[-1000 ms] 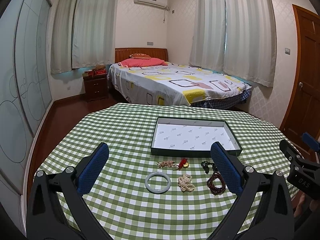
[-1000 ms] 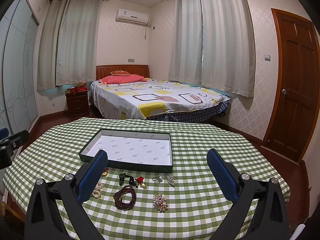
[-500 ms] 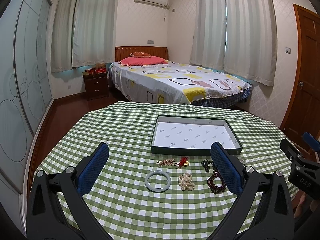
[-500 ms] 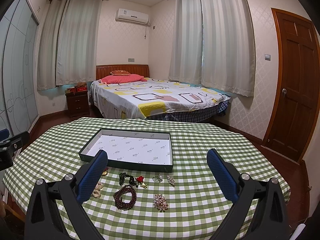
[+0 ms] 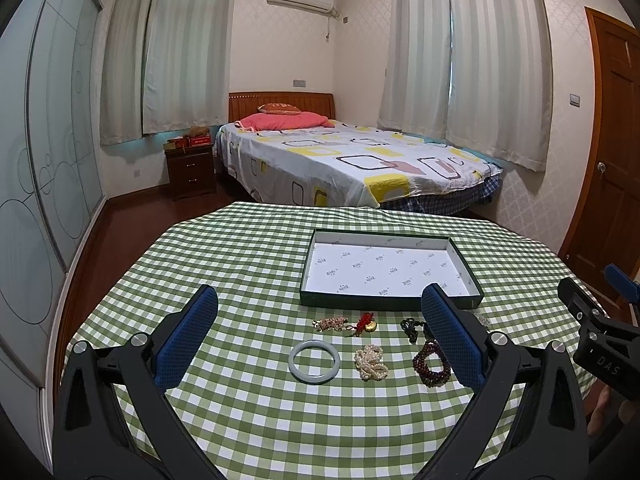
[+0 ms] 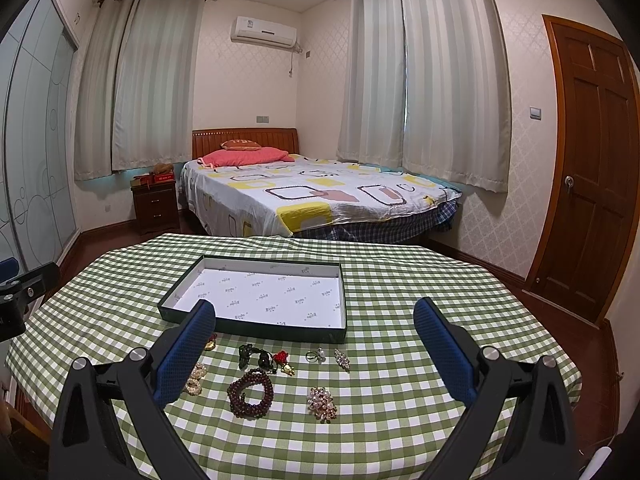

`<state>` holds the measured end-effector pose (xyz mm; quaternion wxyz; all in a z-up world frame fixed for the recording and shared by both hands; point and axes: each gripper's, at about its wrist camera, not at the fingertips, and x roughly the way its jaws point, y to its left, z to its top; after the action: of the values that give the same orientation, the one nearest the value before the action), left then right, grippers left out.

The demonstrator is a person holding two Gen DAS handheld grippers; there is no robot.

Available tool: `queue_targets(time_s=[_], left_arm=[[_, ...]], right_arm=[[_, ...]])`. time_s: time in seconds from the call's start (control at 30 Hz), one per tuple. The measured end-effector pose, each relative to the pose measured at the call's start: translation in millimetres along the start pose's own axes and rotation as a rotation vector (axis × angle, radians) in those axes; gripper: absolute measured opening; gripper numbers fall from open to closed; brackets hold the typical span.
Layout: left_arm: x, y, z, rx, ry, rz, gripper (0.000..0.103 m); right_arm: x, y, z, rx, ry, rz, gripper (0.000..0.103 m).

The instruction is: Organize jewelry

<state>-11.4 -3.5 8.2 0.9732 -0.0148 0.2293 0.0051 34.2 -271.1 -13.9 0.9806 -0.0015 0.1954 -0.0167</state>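
Left gripper [image 5: 319, 322] wide open, blue-padded fingers [image 5: 188, 338] spread, nothing btwn them, held level above the surface, right gripper [image 6: 314, 326] likewise wide open and empty, blue pads [image 6: 438, 348] apart, both pointing fwd, side by side.

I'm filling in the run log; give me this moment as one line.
left gripper: open, empty | right gripper: open, empty | jewelry on tablecloth | box: holds no jewelry
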Motion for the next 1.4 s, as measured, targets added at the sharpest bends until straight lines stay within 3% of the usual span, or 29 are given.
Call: queue_targets(time_s=[0.57,0.97,1.23,1.4], left_arm=[[3.6,-0.4,-5.5,-0.002,0.018,-0.012,0.099],[43.7,12.0,-23.9,-0.004,0.071,0.01,0.099],[95.1,24.1,-54.5,0.021,0.163,0.012,0.099],[137.3,31.1,-77.1,-0.01,0.28,-0.009,0.099]], right_arm=[[3.5,0.5,-5.7,0.002,0.007,0.0,0.097],[35.9,-4.3,-32.6,-0.01,0.037,0.01,0.097],[83.9,-12.5,-72.1,-0.01,0.142,0.03,0.097],[110.9,-21.4,-95.9,0.007,0.229,0.038,0.097]])
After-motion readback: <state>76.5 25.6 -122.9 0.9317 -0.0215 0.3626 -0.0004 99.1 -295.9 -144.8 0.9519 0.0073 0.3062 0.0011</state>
